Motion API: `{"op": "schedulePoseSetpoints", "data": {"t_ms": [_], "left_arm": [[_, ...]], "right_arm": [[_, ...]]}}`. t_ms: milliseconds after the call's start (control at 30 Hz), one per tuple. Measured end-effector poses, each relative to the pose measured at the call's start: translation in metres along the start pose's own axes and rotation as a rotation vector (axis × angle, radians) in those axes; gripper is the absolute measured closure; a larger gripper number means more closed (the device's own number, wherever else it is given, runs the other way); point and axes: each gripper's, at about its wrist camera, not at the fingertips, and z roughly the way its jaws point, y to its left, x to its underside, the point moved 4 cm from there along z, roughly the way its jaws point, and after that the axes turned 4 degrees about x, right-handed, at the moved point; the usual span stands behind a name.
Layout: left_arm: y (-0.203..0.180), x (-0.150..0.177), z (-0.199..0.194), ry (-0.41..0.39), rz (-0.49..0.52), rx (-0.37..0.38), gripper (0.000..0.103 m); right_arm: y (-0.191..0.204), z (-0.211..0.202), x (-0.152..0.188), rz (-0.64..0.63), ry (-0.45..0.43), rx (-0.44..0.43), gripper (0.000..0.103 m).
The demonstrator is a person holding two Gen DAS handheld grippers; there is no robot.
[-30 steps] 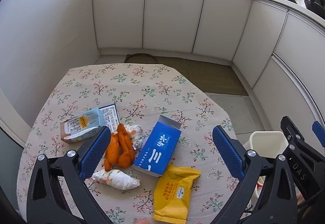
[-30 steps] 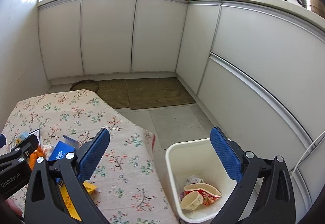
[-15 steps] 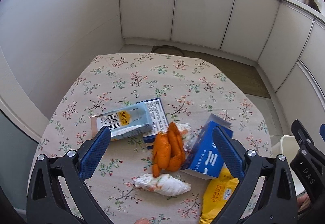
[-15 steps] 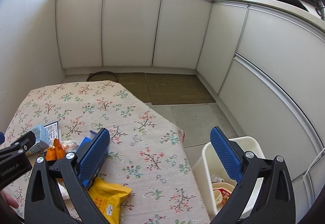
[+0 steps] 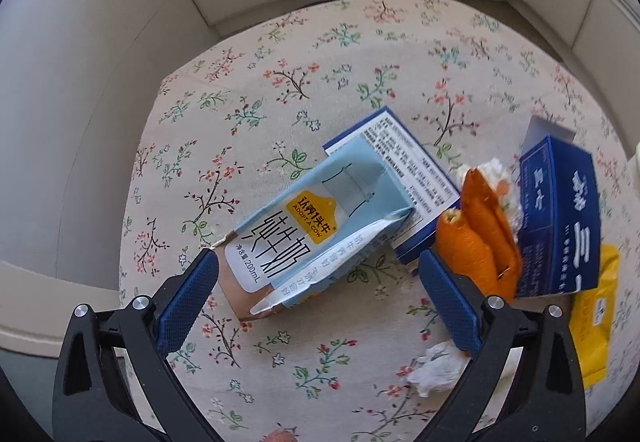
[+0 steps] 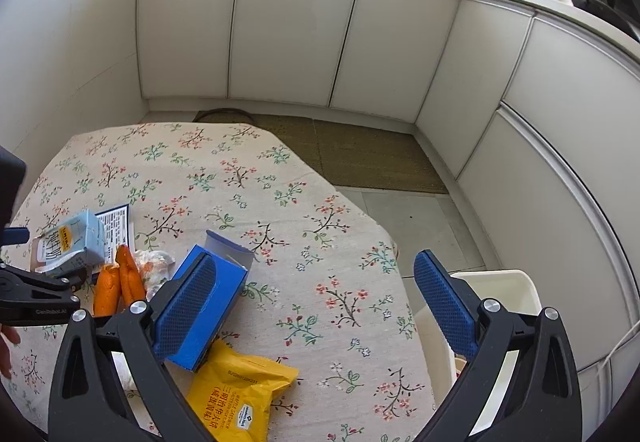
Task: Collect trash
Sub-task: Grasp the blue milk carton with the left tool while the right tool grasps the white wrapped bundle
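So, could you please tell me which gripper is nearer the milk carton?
Left. The left gripper straddles the milk carton, open; the right gripper hovers further right.

Bin [image 6: 496, 282]: interior blocked by right gripper [image 6: 316, 302], lower part cut off | yellow packet [image 5: 596, 318]: partly covered by blue box [image 5: 560, 217] | leaflet [image 5: 408, 169]: half hidden under milk carton [image 5: 312, 226]
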Motion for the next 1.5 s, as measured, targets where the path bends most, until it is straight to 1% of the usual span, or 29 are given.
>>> {"op": "schedulePoseSetpoints", "data": {"t_ms": [67,100,200,300,333,367,433,533,600,633,700,767,867,933,1000,1033,1067,1167,1233,1300,1367,1500], "left_arm": [[-0.001,0.001,0.011,0.041,0.078,-0.006,0.007],[-0.001,0.000,0.015,0.046,0.111,-0.017,0.007],[0.000,-0.003,0.022,0.038,0.202,-0.056,0.007],[0.000,-0.005,0.031,0.043,0.249,-0.077,0.008],[0.000,-0.006,0.032,0.042,0.257,-0.067,0.014],[-0.001,-0.006,0.033,0.041,0.259,-0.042,0.020],[-0.001,-0.008,0.031,0.022,0.248,-0.002,0.026],[-0.001,-0.006,0.028,0.004,0.243,0.009,0.035],[-0.001,-0.004,0.024,-0.002,0.225,0.029,0.035],[-0.001,-0.003,0.022,0.001,0.213,0.054,0.036],[-0.002,0.002,0.016,0.003,0.196,0.084,0.040],[-0.002,0.005,0.010,0.007,0.181,0.088,0.044],[0.002,0.012,-0.005,0.004,0.124,0.088,0.046],[0.005,0.015,-0.020,-0.012,0.086,0.088,0.046],[0.013,0.016,-0.039,-0.047,0.034,0.090,0.046],[0.015,0.016,-0.048,-0.064,0.011,0.095,0.046],[0.018,0.017,-0.059,-0.083,-0.012,0.102,0.046],[0.026,0.026,-0.087,-0.134,-0.090,0.131,0.046],[0.032,0.036,-0.100,-0.156,-0.160,0.156,0.046],[0.035,0.043,-0.108,-0.185,-0.207,0.152,0.046],[0.036,0.049,-0.111,-0.201,-0.235,0.147,0.046],[0.037,0.050,-0.099,-0.177,-0.261,0.112,0.046]], "right_arm": [[0.002,0.005,0.001,-0.010,0.024,-0.020,0.007],[0.003,0.007,0.002,-0.014,0.039,-0.034,0.007],[0.009,0.012,0.005,-0.029,0.066,-0.079,0.007],[0.020,0.010,0.005,-0.071,0.062,-0.147,0.007],[0.025,0.009,0.005,-0.100,0.057,-0.177,0.007],[0.030,0.008,0.006,-0.125,0.056,-0.203,0.007],[0.044,0.006,0.009,-0.192,0.055,-0.267,0.007],[0.067,0.002,0.017,-0.291,0.057,-0.362,0.007],[0.086,-0.002,0.025,-0.366,0.064,-0.437,0.007],[0.093,-0.005,0.029,-0.403,0.064,-0.463,0.007],[0.112,-0.014,0.040,-0.501,0.064,-0.521,0.007],[0.126,-0.021,0.052,-0.585,0.065,-0.566,0.007],[0.143,-0.027,0.066,-0.668,0.083,-0.625,0.007],[0.150,-0.027,0.075,-0.702,0.107,-0.645,0.007],[0.156,-0.024,0.082,-0.724,0.135,-0.665,0.007],[0.157,-0.023,0.084,-0.728,0.143,-0.673,0.010],[0.159,-0.021,0.085,-0.731,0.155,-0.686,0.017],[0.165,-0.015,0.090,-0.736,0.194,-0.710,0.031],[0.169,-0.011,0.094,-0.750,0.206,-0.691,0.040],[0.170,-0.005,0.096,-0.741,0.215,-0.659,0.048],[0.170,0.003,0.097,-0.715,0.236,-0.644,0.060],[0.163,0.007,0.091,-0.636,0.263,-0.672,0.064]]}}
